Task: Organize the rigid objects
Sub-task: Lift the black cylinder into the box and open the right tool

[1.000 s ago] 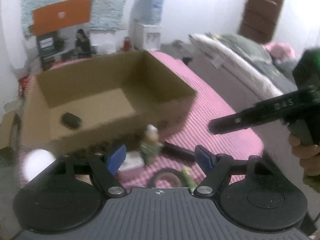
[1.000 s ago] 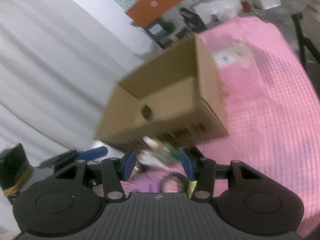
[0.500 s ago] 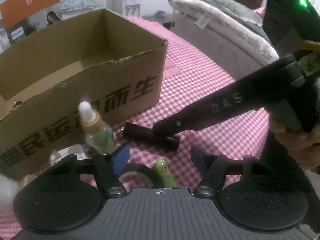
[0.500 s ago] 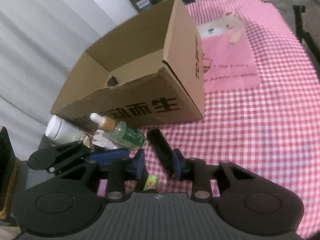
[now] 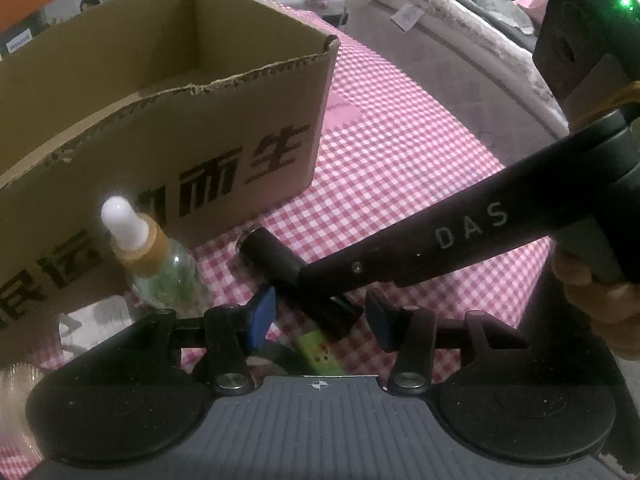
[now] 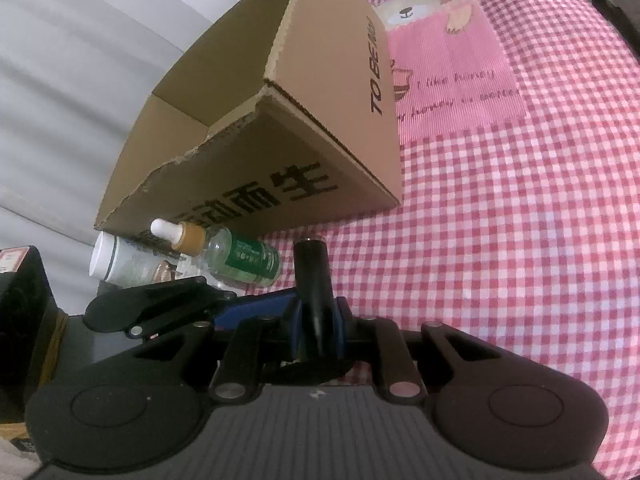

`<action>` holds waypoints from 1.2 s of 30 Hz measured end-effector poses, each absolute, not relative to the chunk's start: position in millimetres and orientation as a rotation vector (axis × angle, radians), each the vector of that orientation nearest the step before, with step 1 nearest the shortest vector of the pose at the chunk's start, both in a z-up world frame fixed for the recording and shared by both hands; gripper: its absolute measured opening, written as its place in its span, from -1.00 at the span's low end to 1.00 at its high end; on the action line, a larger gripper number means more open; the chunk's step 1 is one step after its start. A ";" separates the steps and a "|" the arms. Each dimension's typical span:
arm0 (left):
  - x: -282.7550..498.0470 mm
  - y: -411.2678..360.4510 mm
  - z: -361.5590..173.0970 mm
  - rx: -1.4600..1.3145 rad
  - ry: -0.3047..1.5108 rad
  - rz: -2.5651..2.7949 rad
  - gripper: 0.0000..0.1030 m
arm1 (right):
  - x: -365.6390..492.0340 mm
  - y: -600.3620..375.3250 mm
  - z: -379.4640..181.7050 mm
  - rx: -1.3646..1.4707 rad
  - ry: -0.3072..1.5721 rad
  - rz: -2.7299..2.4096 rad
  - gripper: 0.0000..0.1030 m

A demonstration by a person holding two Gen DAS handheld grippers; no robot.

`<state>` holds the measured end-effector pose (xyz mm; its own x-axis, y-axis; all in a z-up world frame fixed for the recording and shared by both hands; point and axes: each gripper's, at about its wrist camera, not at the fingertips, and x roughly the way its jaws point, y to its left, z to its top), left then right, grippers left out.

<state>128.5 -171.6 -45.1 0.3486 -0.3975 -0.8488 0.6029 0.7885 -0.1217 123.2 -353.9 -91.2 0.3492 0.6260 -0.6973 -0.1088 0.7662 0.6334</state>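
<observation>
The right tongs (image 6: pixel 318 322) clamp a black cylindrical tube (image 6: pixel 314 276); the closing left tongs (image 5: pixel 320 320) straddle its other end without touching.

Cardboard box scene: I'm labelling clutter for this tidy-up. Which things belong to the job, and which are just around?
Job:
cardboard box
black cylinder, clamped in right gripper
dropper bottle
white jar
green item under the closing left gripper

Just around:
bear patch
bedding

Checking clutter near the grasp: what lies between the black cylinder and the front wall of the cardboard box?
Only bare checked cloth between black cylinder and cardboard box, in the right wrist view; the dropper bottle stands off to the side.
</observation>
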 end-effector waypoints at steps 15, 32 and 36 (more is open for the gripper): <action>124.4 -171.6 -39.3 0.263 1.003 -0.608 -0.26 | 138.3 -340.8 -93.7 0.566 1.121 0.508 -0.54; 93.0 -170.5 14.3 0.249 0.838 -0.678 -0.29 | 83.6 -372.2 -31.5 0.560 0.975 0.451 -0.54; 86.2 -160.1 42.0 0.229 0.764 -0.672 -0.29 | 73.3 -364.4 5.1 0.513 0.906 0.458 -0.54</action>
<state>86.2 -160.1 42.0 0.5273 -0.4765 -0.7035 0.6366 0.7699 -0.0444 73.3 -364.4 5.1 0.5377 0.5737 -0.6179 -0.1566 0.7881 0.5953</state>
